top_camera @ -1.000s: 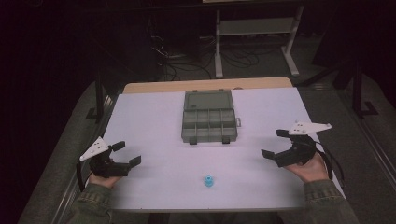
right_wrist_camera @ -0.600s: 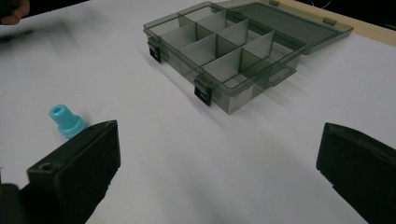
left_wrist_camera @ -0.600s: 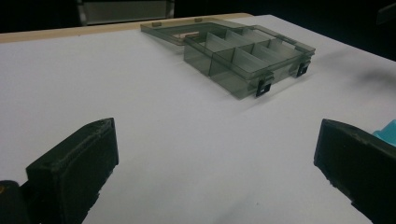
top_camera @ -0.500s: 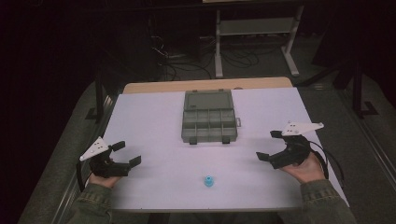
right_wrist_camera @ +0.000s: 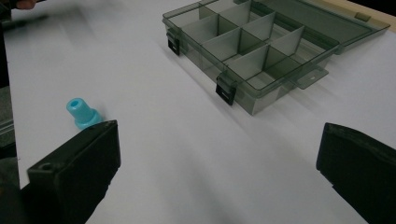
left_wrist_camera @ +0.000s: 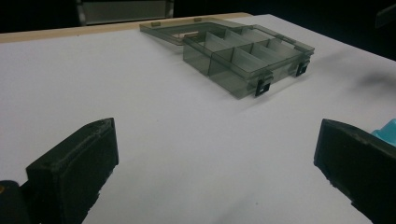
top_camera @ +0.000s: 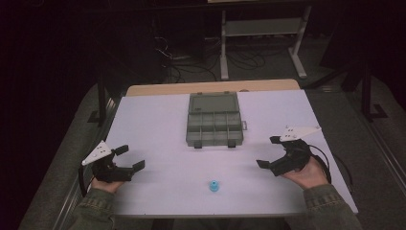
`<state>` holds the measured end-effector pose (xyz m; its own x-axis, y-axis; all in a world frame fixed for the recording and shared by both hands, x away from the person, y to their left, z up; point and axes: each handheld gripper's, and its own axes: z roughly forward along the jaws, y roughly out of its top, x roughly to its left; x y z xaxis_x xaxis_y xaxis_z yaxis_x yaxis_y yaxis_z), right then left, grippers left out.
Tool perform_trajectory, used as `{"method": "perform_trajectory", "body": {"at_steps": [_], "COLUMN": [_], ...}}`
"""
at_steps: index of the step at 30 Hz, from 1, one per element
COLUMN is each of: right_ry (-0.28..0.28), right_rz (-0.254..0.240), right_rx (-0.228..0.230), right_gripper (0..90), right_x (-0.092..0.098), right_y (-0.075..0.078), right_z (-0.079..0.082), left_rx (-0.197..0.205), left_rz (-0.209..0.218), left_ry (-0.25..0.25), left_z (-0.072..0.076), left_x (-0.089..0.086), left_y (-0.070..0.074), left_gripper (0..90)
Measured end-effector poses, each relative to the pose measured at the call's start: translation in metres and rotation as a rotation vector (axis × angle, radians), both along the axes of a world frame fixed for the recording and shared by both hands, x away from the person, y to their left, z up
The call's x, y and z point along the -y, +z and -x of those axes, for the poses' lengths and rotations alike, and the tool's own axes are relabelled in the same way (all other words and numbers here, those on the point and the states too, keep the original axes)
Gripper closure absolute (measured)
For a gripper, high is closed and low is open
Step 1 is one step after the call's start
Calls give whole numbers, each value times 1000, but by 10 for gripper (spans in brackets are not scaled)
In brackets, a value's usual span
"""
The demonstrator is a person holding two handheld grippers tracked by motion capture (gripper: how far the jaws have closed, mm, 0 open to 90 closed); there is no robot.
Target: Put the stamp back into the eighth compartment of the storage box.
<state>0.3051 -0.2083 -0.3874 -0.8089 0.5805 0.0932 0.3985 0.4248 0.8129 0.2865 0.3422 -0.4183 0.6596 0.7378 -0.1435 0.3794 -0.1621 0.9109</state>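
A grey see-through compartment box (top_camera: 214, 122) lies open at the table's middle, its lid flat behind it and its several cells empty. A small blue cap-shaped piece (top_camera: 214, 186) stands near the front edge, between my hands. My left gripper (top_camera: 130, 157) rests at the front left, open, with nothing between its jaws. My right gripper (top_camera: 267, 152) is at the front right, also open and empty. The left gripper view has the box (left_wrist_camera: 243, 56) ahead and the blue piece (left_wrist_camera: 385, 128) peeking past the right jaw. In the right gripper view the blue piece (right_wrist_camera: 81, 112) stands just beyond the left jaw, the box (right_wrist_camera: 261, 51) farther off.
The white table top (top_camera: 158, 120) ends in a wooden strip (top_camera: 210, 87) at the far side. Beyond it on the dark floor stand a metal rack (top_camera: 261, 28) and loose cables (top_camera: 182, 62).
My right gripper has shifted a little left and toward the front edge, closer to the blue piece. The left gripper, box and blue piece have not moved.
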Motion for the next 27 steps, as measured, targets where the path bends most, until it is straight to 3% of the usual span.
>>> {"method": "perform_trajectory", "body": {"at_steps": [27], "right_ry": [88], "right_rz": [61], "right_rx": [-19], "right_gripper": [0], "right_x": [-30], "right_y": [3], "right_z": [0], "left_rx": [2], "left_rz": [-1], "left_ry": [2], "left_z": [1], "left_x": [0], "left_y": [1], "left_gripper": [0]}}
